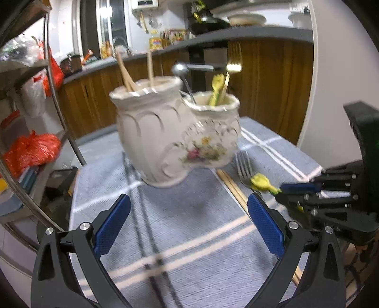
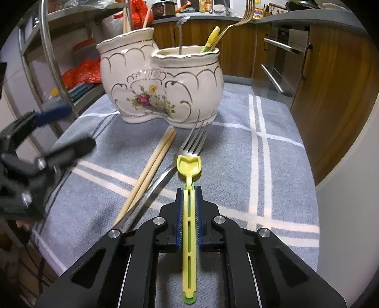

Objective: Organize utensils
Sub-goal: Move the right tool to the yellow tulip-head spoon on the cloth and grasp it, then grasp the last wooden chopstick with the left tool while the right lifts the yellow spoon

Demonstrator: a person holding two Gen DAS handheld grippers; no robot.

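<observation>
Right wrist view: the right gripper [image 2: 188, 189] has its blue pads clamped on the handle of a yellow plastic spoon [image 2: 188, 187], whose bowl points ahead toward the holder.
Right jaws: closed on the spoon, pads pressing both sides of its slotted handle.
Spoon's place: near the middle of the grey striped cloth [image 2: 279, 165], its bowl lying over the neck of a metal fork [image 2: 189, 148].
Fork: flat on the cloth, tines touching or just short of the holder's base; I cannot tell which.
Loose chopsticks [image 2: 151, 170]: a wooden pair just left of the fork, slanting toward the near edge of the cloth.
Ceramic holder [image 2: 161, 85]: white, flowered, two compartments, upright toward the far edge of the cloth.
Taller compartment: wooden chopsticks [image 1: 126, 73] stand in it.
Lower compartment: a metal spoon [image 1: 183, 78], a second yellow spoon [image 2: 210, 39] and a gold fork [image 2: 239, 21] stand in it.
Left wrist view: the left gripper [image 1: 189, 218] hangs over the near part of the cloth, in front of the holder.
Left jaws: spread wide, nothing between the pads.
Sharpness: this view is blurred.
</observation>
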